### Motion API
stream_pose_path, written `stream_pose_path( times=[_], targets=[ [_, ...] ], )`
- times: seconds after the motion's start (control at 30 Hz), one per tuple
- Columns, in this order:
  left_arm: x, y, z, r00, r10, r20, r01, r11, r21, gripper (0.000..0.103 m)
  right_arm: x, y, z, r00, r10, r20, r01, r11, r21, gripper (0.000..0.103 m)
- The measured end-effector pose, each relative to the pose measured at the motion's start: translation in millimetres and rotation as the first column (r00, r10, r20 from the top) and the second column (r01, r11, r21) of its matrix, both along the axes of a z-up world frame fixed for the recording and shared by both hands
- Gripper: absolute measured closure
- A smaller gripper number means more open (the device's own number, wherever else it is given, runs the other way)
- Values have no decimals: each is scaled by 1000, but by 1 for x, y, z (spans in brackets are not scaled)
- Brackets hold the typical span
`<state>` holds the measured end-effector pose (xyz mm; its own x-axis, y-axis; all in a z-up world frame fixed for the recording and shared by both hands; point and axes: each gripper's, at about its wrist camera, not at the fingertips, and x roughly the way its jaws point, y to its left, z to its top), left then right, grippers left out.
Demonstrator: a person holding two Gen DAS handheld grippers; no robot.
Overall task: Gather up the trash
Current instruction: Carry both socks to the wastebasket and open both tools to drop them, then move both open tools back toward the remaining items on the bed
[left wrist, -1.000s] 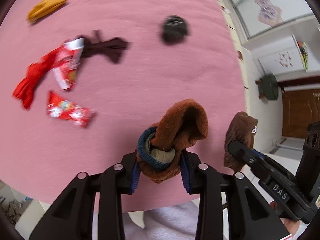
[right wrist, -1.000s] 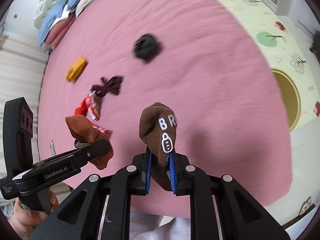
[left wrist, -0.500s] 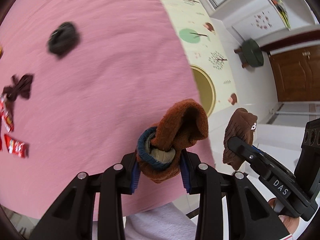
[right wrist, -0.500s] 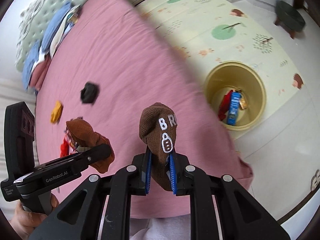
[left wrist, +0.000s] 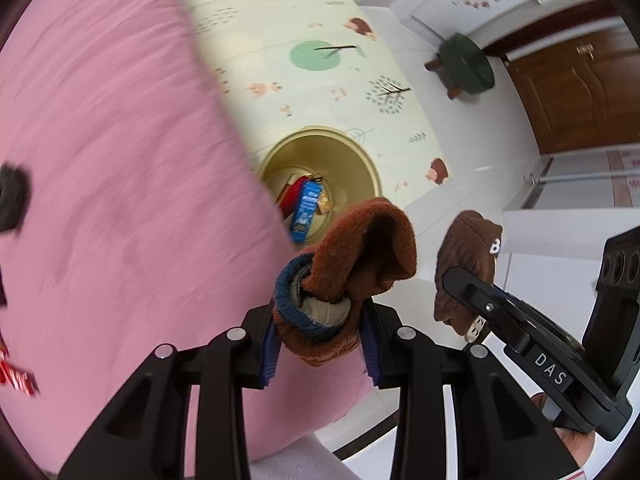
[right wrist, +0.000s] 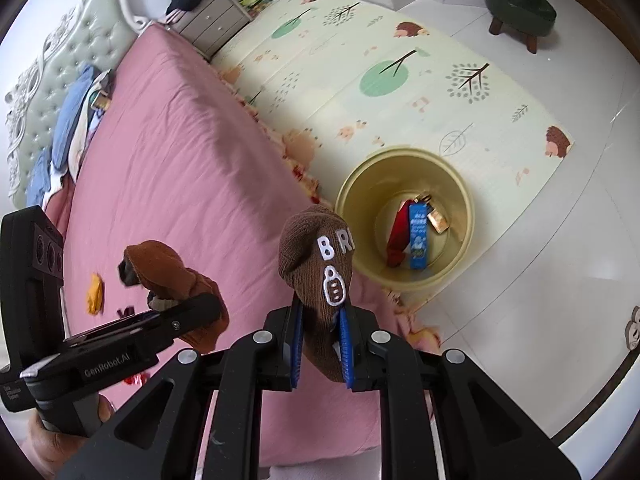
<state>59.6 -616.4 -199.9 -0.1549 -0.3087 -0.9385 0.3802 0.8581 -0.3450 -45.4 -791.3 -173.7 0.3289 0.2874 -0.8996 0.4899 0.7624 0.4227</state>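
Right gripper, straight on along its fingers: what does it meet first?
Probably the pink bed edge near the yellow bin. The right gripper, shut on the brown sock, points steeply down; depth is unclear.

A pink bed [right wrist: 168, 168] fills the nine o'clock side, its tufted headboard [right wrist: 60, 64] at ten. A grey nightstand [right wrist: 212, 20] stands at eleven, beside the bed. A pale play mat [right wrist: 400, 80] with trees and hedgehogs covers the floor from twelve to three. A green stool [right wrist: 520, 8] sits on white tiles [right wrist: 560, 260] at one. In the left view a brown door [left wrist: 576, 92] shows at two.
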Motion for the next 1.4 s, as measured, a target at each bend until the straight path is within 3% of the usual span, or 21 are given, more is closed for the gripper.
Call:
stream_pose_path(
  times=[0.53, 0.57, 0.6, 0.63, 0.67, 0.73, 0.9, 1.1, 1.4],
  targets=[
    [24, -87, -17, 986, -165, 23, 166, 986, -26, 66, 34, -65, -13, 1000, -18, 1, 18, 998, -68, 84],
    [24, -90, -17, 984, -176, 26, 176, 984, -31, 63, 34, -67, -12, 1000, -23, 7, 24, 997, -70, 78],
    [23, -93, -18, 981, -190, 33, 191, 981, -28, 53, 35, -70, -12, 999, -33, 13, 34, 997, -75, 70],
    [23, -94, -19, 979, -198, 38, 199, 980, -22, 34, 35, -72, -11, 999, -41, 7, 41, 995, -90, 55],
    [22, -95, -20, 977, -207, 49, 207, 978, -6, 26, 36, -74, -11, 999, -44, 3, 44, 993, -109, 52],
    [20, -95, -20, 973, -220, 70, 220, 975, 13, 23, 38, -75, -10, 999, -41, -8, 39, 990, -135, 52],
    [18, -89, -21, 967, -245, 63, 243, 969, 33, 23, 39, -79, -7, 998, -63, -2, 63, 992, -110, 53],
    [17, -68, -14, 973, -223, 63, 222, 975, 23, 23, 49, -58, 8, 1000, -22, 17, 24, 993, -114, 53],
    [12, 20, 2, 990, -103, 96, 101, 995, 25, 20, 70, 21, 27, 993, 109, 46, -104, 990, -96, 53]
  ],
)
